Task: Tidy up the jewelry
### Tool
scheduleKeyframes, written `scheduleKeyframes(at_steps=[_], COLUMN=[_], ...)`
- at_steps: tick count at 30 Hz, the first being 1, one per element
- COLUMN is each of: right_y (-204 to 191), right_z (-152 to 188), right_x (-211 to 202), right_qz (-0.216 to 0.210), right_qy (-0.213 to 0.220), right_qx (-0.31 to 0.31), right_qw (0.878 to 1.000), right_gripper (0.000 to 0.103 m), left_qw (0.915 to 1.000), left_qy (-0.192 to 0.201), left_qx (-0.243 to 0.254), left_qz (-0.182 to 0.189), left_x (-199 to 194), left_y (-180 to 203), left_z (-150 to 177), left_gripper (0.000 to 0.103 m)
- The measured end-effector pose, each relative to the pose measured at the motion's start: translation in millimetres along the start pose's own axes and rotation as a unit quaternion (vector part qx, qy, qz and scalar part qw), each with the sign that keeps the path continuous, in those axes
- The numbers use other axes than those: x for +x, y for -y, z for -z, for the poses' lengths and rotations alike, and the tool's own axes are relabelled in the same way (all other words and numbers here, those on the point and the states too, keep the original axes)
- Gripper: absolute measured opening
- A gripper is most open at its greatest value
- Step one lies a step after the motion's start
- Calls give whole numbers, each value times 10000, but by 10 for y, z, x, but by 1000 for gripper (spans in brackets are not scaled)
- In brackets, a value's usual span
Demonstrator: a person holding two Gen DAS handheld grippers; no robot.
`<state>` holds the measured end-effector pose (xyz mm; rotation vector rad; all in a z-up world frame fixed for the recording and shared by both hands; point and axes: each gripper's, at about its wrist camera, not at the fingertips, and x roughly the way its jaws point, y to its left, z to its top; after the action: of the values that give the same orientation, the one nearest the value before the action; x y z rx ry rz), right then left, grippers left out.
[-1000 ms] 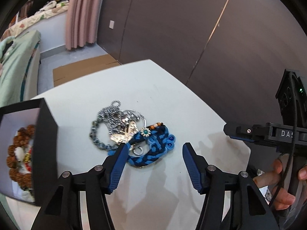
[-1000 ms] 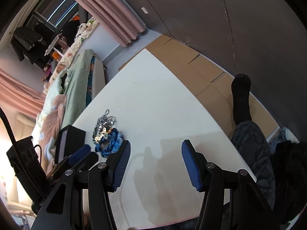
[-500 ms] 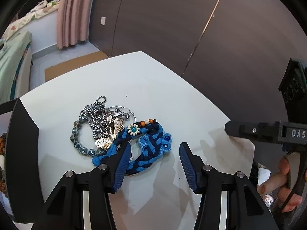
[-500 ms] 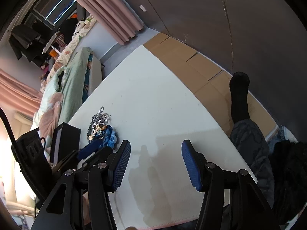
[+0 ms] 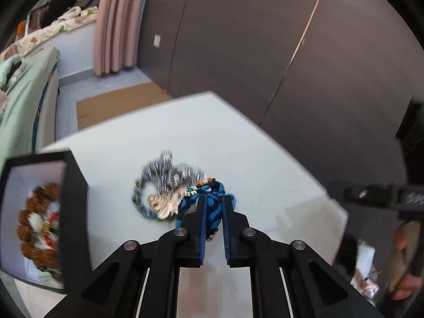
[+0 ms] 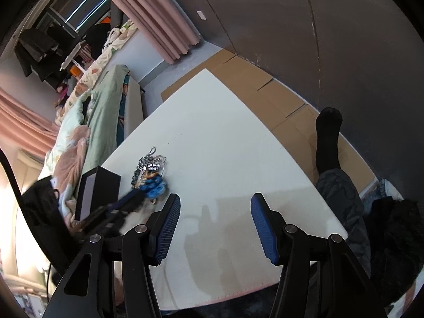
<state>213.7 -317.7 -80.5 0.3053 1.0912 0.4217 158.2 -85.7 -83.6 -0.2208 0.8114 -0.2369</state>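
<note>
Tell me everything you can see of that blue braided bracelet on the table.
The blue braided bracelet looks like woven cord in light and dark blue strands, with a small white flower bead and orange beads at its far end. It lies on the white table at the near edge of a tangle of silver chains. The left gripper has just closed its jaws, and its pads now pinch the braid. The picture is motion-blurred.

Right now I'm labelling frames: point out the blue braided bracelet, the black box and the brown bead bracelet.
blue braided bracelet (image 5: 213,206), left wrist view, braid between the fingers.
black box (image 5: 75,212), left wrist view, dark side wall.
brown bead bracelet (image 5: 25,232), left wrist view, beads on its left side.
</note>
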Motion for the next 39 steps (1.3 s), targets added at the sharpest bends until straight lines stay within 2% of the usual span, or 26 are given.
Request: scheduleKeyframes(at_steps=[6, 13, 17, 23, 29, 33, 39], right_y=[-154, -456, -624, -841, -1128, -1293, -1461], right_z=[9, 42, 9, -38, -3, -2, -3], right_x=[-106, -49, 35, 189, 488, 718, 963], right_qz=[1, 11, 43, -46, 123, 237, 569], right_qy=[66, -44, -141, -227, -508, -767, -912], right_qx=[-119, -332, -375, -386, -635, -779, -929], right_qw=[9999, 9994, 9992, 9990, 9966, 9937, 9899], right_gripper=[56, 56, 56, 56, 56, 56, 56], left_qw=[9978, 9944, 9932, 9905, 9847, 9819, 9784], left_qy=[490, 878, 967, 957, 1021, 1091, 1119], left_qx=[-351, -536, -613, -980, -1411, -1546, -1736], left_qz=[262, 261, 193, 107, 47, 80, 36], left_x=[-446, -816, -934, -1025, -1122, -1176, -1248], left_y=[-155, -344, -490, -778, -1005, -1074, -1191], left_z=[-173, -243, -225, -211, -237, -243, -228], left_gripper=[11, 11, 11, 11, 11, 11, 11])
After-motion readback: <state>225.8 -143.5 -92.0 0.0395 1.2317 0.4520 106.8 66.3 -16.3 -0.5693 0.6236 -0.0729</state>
